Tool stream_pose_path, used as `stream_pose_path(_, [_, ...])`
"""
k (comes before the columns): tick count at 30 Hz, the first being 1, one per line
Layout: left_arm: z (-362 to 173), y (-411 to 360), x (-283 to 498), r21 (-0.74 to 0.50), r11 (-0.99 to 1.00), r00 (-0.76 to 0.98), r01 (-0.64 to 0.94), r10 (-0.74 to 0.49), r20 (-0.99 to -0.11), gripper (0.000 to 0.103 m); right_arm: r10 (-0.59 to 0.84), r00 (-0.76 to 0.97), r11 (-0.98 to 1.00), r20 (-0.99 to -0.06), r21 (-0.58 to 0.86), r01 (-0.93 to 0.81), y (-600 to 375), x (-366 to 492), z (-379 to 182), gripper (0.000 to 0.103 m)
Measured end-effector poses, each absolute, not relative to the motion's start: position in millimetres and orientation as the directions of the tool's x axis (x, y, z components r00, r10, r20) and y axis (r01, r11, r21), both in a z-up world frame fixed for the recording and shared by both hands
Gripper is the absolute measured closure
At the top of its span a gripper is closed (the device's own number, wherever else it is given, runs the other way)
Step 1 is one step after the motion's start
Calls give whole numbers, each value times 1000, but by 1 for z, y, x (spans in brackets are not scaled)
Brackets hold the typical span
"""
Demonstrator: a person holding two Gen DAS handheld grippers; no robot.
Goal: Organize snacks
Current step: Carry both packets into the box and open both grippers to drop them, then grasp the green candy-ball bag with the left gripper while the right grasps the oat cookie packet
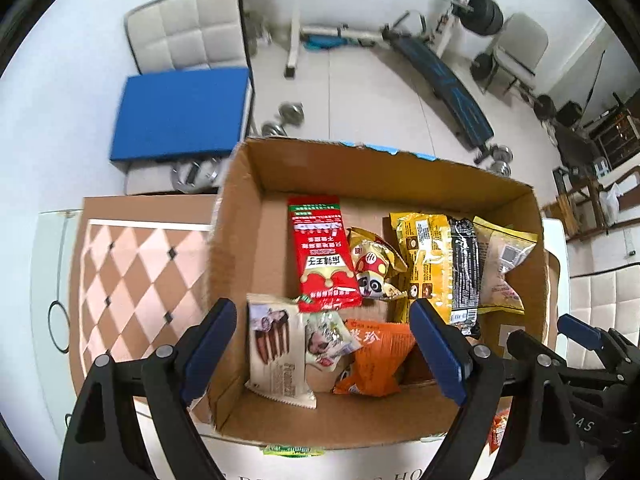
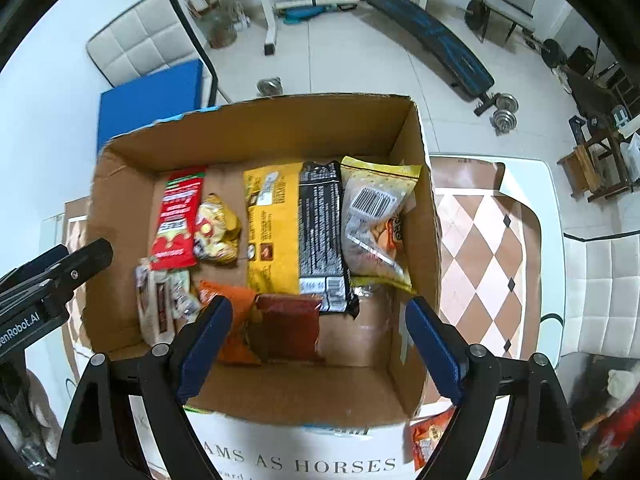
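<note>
Our left gripper (image 1: 324, 354) & right gripper (image 2: 320, 350) both gape wide, nothing held, pointing down over the cardboard box (image 2: 276, 128). Snacks lie inside: orange packet (image 1: 376, 356) at 6 o'clock, red packet (image 1: 320, 256) at 11, yellow bag (image 2: 276, 224) near ctr.

A diamond-patterned mat (image 1: 132, 276) in tan and pink covers the white counter (image 2: 550, 216). Beyond it, a blue pad (image 1: 182, 114) lies on a white quilted chair (image 1: 188, 26). On the tiled floor (image 1: 368, 92) stand a weight bench (image 2: 434, 42), a loaded barbell rack (image 1: 294, 16) and loose dumbbells (image 2: 505, 112).
</note>
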State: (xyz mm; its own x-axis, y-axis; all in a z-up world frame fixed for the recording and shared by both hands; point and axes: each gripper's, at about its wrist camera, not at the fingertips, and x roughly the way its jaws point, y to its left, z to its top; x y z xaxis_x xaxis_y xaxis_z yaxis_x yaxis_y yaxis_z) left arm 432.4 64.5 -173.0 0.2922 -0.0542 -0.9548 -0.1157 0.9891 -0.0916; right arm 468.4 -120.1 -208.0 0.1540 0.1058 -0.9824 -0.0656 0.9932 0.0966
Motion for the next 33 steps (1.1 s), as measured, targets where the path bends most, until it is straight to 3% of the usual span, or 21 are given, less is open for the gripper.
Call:
stream_pose_path(14, [-107, 52, 339, -10, 995, 487, -103, 42, -872, 15, 132, 300, 989, -945, 108, -97, -125, 386, -153, 12])
stream_pose_path(27, [-71, 37, 275, -32, 994, 562, -101, 30, -826, 15, 193, 378, 981, -905, 168, -98, -143, 327, -104, 12])
stream_pose_path(29, [-71, 37, 270, -68, 994, 564, -83, -10, -825, 15, 205, 366, 979, -908, 185, -89, -147, 323, -106, 8])
stream_pose_path(30, [-73, 37, 267, -84, 993, 562, -77, -27, -827, 12, 211, 360, 977, -909, 197, -77, -151, 322, -110, 7])
stream_pose_path(31, [-77, 38, 264, -107, 991, 560, -76, -47, -827, 2, 211, 352, 977, -912, 201, -67, -153, 319, -114, 7])
stream_pose_path(33, [-85, 40, 260, -128, 988, 553, -84, -61, -831, 0, 208, 310, 977, -928, 210, -28, -164, 318, -133, 7])
